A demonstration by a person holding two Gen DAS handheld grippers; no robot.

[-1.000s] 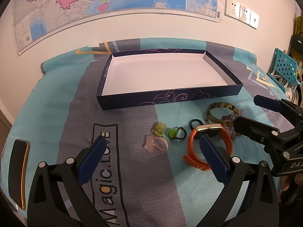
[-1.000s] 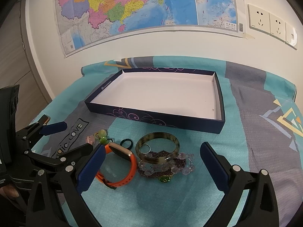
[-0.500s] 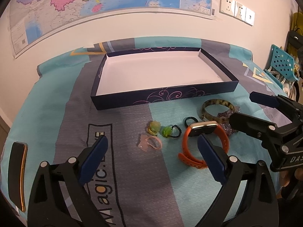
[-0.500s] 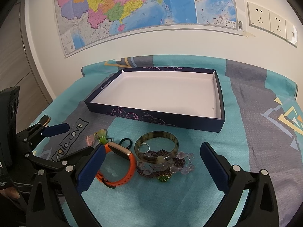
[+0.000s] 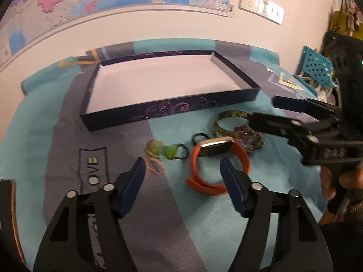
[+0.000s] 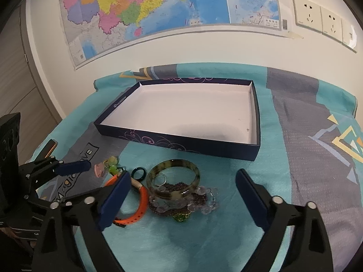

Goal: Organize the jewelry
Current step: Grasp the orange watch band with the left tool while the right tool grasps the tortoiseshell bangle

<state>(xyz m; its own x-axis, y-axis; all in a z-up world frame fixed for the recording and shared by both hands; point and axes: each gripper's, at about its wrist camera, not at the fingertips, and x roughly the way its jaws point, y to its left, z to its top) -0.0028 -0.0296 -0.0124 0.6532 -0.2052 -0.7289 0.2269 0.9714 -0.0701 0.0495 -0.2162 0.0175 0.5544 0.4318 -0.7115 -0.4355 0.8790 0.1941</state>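
On the teal and grey cloth lies an orange watch point(image 5: 217, 165) point(image 6: 141, 206). My left gripper point(image 5: 182, 176) point(image 6: 90, 176) hovers over its left part with jaws closing; the pads touch nothing. A tortoiseshell bangle point(image 6: 174, 163) point(image 5: 229, 114) rests on bead bracelets point(image 6: 204, 201) point(image 5: 249, 136). My right gripper point(image 6: 182, 190) point(image 5: 264, 111) straddles them with jaws closing but still wide, no contact. A black ring point(image 6: 133, 172) point(image 5: 195, 139), green charms point(image 5: 170, 151) point(image 6: 112, 162) and a pink piece point(image 5: 155, 166) lie to the left. Behind them stands the navy box point(image 5: 172, 111) point(image 6: 181, 145), its white inside bare.
A dark flat slab with an orange edge point(image 5: 11, 204) point(image 6: 51, 147) lies at the cloth's left edge. The wall with a map and sockets rises close behind the box. A blue perforated stool point(image 5: 317, 68) stands off to the right.
My left gripper's jaws have narrowed markedly and its view has swung toward the orange watch. The right gripper's jaws have narrowed a little. The jewelry has not moved.
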